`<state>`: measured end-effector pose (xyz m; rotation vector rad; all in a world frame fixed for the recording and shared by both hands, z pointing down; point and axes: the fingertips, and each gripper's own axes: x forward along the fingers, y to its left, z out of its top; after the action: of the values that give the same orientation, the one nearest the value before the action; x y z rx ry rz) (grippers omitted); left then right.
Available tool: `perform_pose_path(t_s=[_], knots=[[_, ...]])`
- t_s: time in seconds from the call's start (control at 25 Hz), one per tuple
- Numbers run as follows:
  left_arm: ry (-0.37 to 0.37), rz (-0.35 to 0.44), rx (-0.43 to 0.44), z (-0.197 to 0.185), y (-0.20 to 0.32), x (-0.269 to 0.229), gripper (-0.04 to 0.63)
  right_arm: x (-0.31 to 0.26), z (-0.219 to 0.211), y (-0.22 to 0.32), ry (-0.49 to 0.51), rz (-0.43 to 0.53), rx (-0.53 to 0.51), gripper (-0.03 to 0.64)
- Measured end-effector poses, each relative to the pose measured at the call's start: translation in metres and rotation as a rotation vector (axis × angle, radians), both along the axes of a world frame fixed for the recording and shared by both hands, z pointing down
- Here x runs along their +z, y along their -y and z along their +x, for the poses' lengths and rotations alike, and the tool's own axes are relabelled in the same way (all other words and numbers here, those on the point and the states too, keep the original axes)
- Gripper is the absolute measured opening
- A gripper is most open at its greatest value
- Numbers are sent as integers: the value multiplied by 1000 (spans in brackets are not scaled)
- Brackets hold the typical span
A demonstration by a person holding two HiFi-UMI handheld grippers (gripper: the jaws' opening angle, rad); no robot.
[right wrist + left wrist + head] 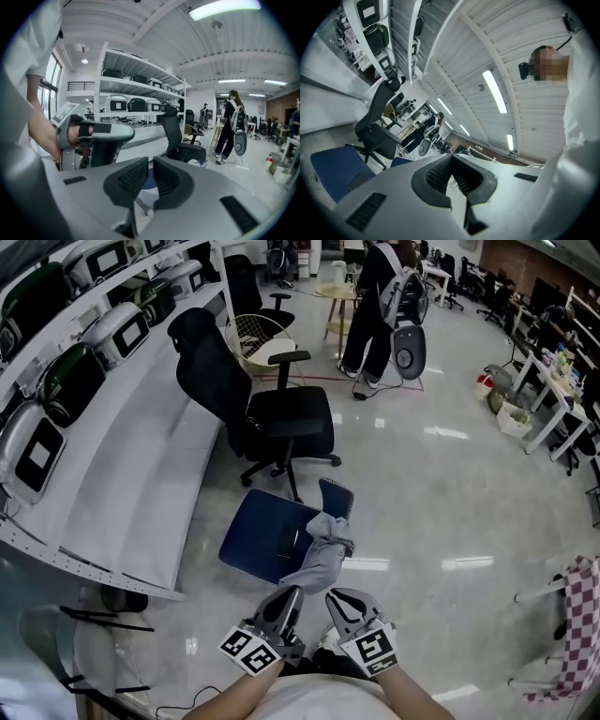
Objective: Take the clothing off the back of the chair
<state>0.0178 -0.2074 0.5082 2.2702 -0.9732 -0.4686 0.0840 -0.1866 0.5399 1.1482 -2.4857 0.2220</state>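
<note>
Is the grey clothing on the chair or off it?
On: the grey clothing drapes over the back of the blue chair; left gripper and right gripper hold nothing.

Glossy, smooth floor (441, 484), mirrors lamps. Soft grey cloth, creased: clothing (323, 559), 6 o'clock. Matt woven fabric: blue chair (253, 535). Matt dark fabric: black chair (216, 381), 11 o'clock. Matt grey plastic: left gripper (286, 596), right gripper (339, 599); ribbed black pads (126, 180).

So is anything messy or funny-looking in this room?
Yes. The grey clothing is scrunched up and hangs crooked over one side of the blue chair. One end droops toward the floor instead of lying neatly. Nothing looks spilled or broken.
</note>
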Motion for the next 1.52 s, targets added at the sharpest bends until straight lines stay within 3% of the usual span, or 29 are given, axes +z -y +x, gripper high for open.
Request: perform_pose_path(t_s=[0.24,0.76,0.96,1.52], knots=[[17,-29,-42,3,2,9,8,32,22,30,-32,-50,17,104],[35,-55,-38,-39,27,14,8,105,42,111,-200,-137,141,190],[47,-63,-50,-58,34,17,8,121,52,138,-233,-153,189,190],[50,-83,-46,-64,50,22,8,130,55,169,-158,-208,255,250]])
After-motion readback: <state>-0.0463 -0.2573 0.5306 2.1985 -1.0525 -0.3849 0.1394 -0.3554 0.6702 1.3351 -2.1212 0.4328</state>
